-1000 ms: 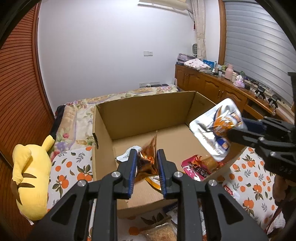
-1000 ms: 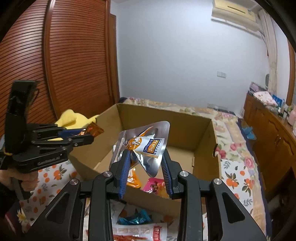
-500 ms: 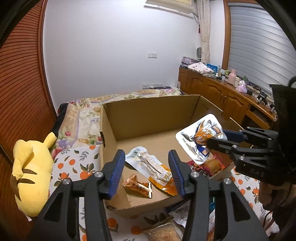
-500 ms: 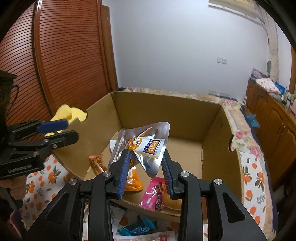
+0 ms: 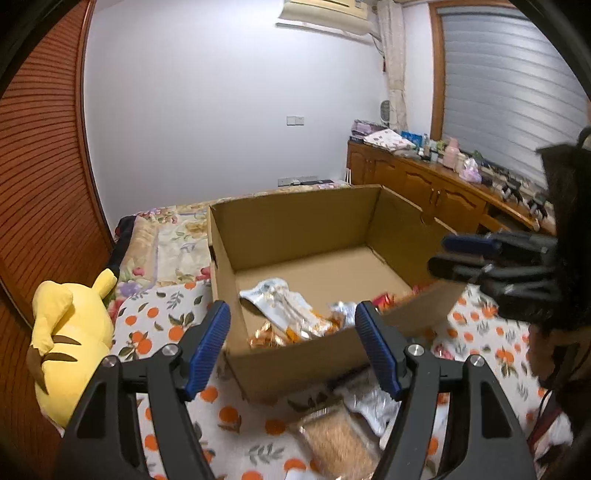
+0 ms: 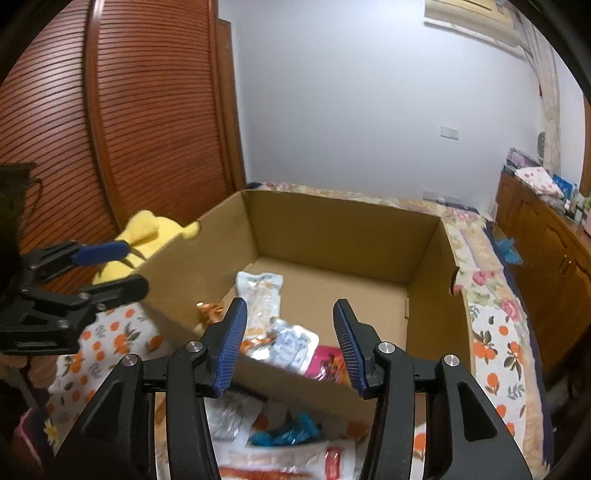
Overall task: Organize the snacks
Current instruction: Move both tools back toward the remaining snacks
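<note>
Left tongs [image 5: 291, 343] and right tongs [image 6: 289, 343] opening, empty; snacks [image 6: 280, 339] lie in cardboard box [image 6: 332, 229]

Matt brown corrugated cardboard box [image 5: 325, 354]; within it, glossy foil and plastic snack packets [image 6: 284, 343]. Printed cotton-like bedsheet [image 5: 147, 321] beneath, with a soft yellow plush toy [image 5: 70, 339] beside it. Ribbed blue pads [image 6: 232, 343] on matt black plastic gripper arms with bright metal screws.

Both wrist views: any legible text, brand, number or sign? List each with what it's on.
None can be read.
Silver foil pouch in the brown cardboard box: blue print, blurred.
White packet with red print on the orange-patterned bedsheet: blurred.
White air conditioner on the wall: marking too small.
</note>
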Motion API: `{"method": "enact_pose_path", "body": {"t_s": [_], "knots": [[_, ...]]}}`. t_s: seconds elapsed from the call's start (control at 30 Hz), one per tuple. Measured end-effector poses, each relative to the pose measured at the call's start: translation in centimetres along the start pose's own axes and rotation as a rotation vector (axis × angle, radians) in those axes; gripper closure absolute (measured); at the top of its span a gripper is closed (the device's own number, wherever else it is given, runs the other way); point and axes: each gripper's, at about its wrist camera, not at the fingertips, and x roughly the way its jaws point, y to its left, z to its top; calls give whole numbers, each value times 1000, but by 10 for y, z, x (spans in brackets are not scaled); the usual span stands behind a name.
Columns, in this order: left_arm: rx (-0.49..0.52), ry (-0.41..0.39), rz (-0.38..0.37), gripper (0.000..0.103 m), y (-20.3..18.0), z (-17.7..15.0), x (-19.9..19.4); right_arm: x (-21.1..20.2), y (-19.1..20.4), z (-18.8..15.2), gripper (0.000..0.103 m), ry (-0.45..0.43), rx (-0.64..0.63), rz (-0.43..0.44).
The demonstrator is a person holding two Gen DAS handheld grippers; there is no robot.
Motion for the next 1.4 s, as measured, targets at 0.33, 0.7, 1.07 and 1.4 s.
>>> {"method": "enact_pose_path", "body": {"t_s": [0.33, 0.7, 1.07, 1.4], "knots": [[-4, 67, -24, 32, -8, -61, -23, -40, 14, -41, 39, 6, 1, 66], [-44, 168, -36, 32, -12, -119, -19, -21, 16, -93, 39, 112, 7, 46], [-81, 199, -32, 32, -10, -136, -14, 13, -2, -112, 39, 185, 49, 38], [-96, 206, -30, 32, -10, -142, -13, 24, -5, -119, 39, 276, 42, 106]]}}
